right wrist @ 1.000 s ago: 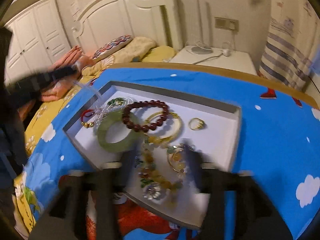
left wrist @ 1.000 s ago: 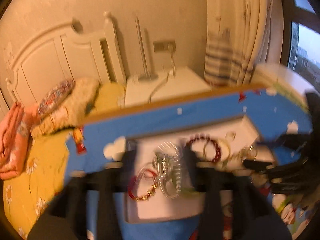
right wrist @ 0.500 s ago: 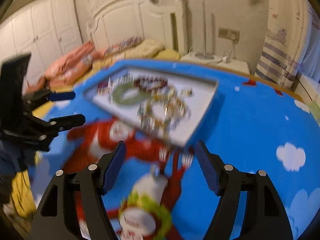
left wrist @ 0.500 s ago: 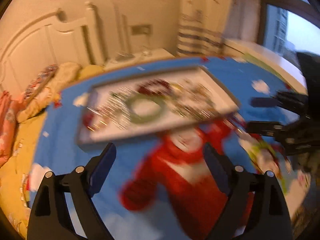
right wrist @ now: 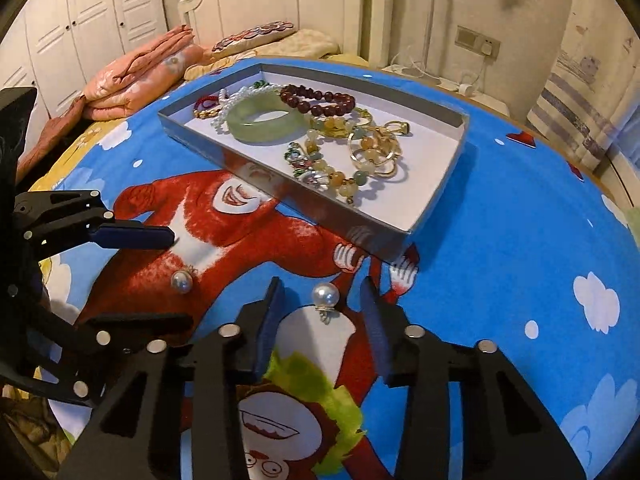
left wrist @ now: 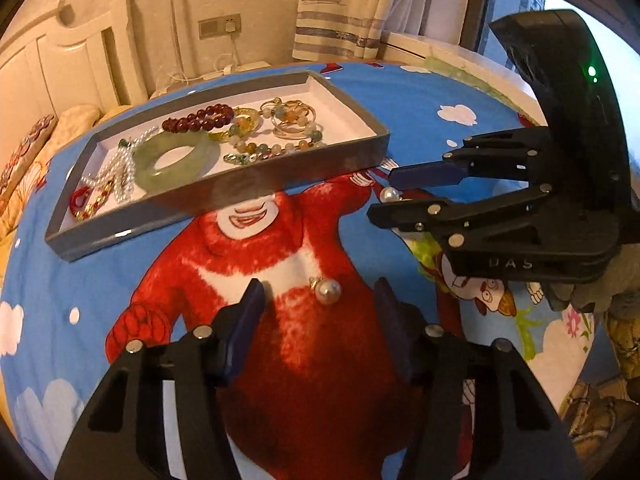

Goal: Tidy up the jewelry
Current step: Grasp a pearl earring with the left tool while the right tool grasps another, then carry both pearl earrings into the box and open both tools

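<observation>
While both pairs of tongs are closing, nothing is yet pressed by either: a round, glossy pearl earring with a small gold fitting lies loose between the blue-padded jaws of the left tongs, and a second pearl earring lies likewise untouched between the jaws of the right tongs. Both pearls are set on a counter covered by a smooth blue cloth printed with white clouds and a red cartoon bear. Beyond them a shallow rectangular tray, grey-walled and white-floored, is seen with the rest of the jewelry heaped inside: a thick, translucent pale-green bangle, a strand of polished dark-red beads, a string of tiny white pearls, thin gold rings and a chain of yellow and green stones. A window and a striped curtain are shown only by the left wrist view, where the right tongs are seen side-on, held in a gloved hand. White wardrobe doors and folded pink bedding on the bed are shown only by the right wrist view, where the left tongs enter from the left edge.
</observation>
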A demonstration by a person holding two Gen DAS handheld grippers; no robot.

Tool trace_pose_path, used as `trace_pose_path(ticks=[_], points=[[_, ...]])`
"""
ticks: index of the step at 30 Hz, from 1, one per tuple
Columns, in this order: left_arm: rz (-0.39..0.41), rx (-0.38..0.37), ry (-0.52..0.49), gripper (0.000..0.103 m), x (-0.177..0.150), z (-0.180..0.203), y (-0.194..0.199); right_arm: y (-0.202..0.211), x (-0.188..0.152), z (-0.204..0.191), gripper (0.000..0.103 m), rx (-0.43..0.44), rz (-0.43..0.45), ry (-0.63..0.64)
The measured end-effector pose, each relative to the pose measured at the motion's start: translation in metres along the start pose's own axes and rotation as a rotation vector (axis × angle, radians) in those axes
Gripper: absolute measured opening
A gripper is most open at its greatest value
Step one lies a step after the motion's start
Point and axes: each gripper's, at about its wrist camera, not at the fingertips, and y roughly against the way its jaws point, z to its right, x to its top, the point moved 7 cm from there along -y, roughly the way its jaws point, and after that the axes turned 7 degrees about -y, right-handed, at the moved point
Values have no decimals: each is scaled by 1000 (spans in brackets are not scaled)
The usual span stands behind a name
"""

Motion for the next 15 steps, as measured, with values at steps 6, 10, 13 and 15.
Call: trace_pose_path(ticks=[6, 10, 13, 15], points=[[-4, 56, -55, 16, 4, -4, -1, 3, 0, 1, 15, -6, 11, -1], [-6, 41, -46, 13, 1, -5, 2, 5, 1, 2, 15, -3, 22, -7], [-4, 40, -44, 13, 0, -4, 1, 7, 2, 4, 15, 1, 32, -19], [0, 44, -41, 13, 0, -4, 4, 9, 3, 4, 15, 8, 39, -24]])
